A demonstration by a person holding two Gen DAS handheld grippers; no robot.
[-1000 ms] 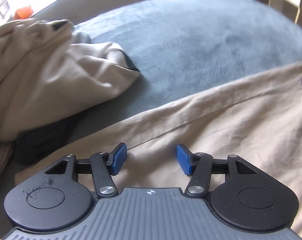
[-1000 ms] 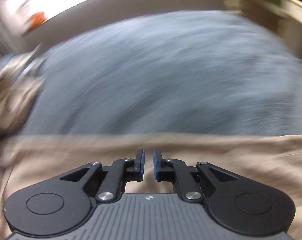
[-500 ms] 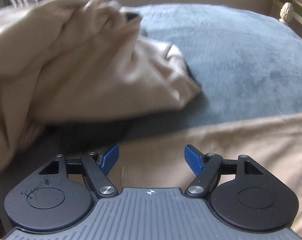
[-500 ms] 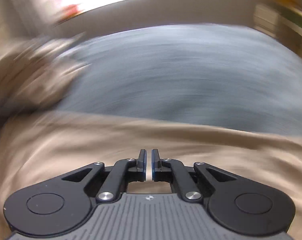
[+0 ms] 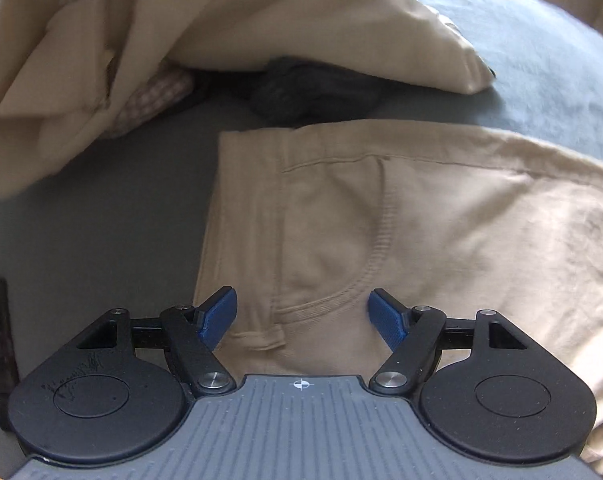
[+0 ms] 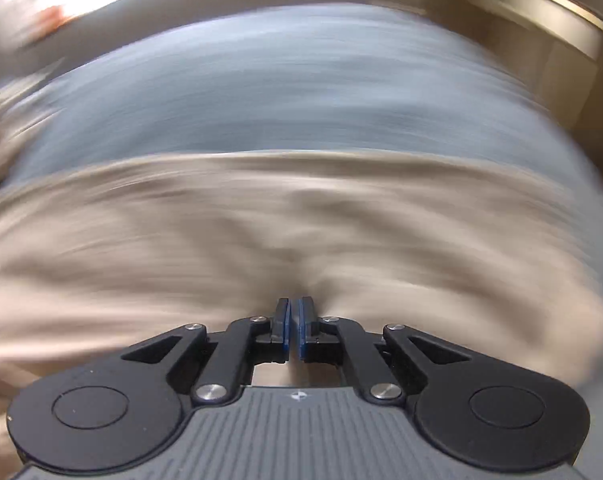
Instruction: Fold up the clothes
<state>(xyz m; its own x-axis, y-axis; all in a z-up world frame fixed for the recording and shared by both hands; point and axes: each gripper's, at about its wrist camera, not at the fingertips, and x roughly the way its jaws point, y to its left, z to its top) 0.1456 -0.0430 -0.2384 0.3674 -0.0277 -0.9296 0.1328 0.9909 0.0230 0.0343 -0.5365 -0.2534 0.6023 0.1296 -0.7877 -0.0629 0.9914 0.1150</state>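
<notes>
Left gripper [image 5: 301, 312] hovers low, jaws wide open, over khaki trousers' [image 5: 441, 220] waistband, holding nothing. Right gripper [image 6: 294, 330], blurred, is pinched closed on the trousers [image 6: 261, 232] at 12 o'clock.

Tan trousers [image 5: 441, 216], blue-grey blanket [image 5: 541, 60]

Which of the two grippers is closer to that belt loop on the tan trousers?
Left. The left gripper hangs open right over the belt loop; the right gripper shows only blurred trouser cloth.

Trousers [image 5: 441, 216] flat on blanket [image 5: 101, 216], clothes pile [image 5: 149, 28] behind (w/ dark item beneath)
</notes>
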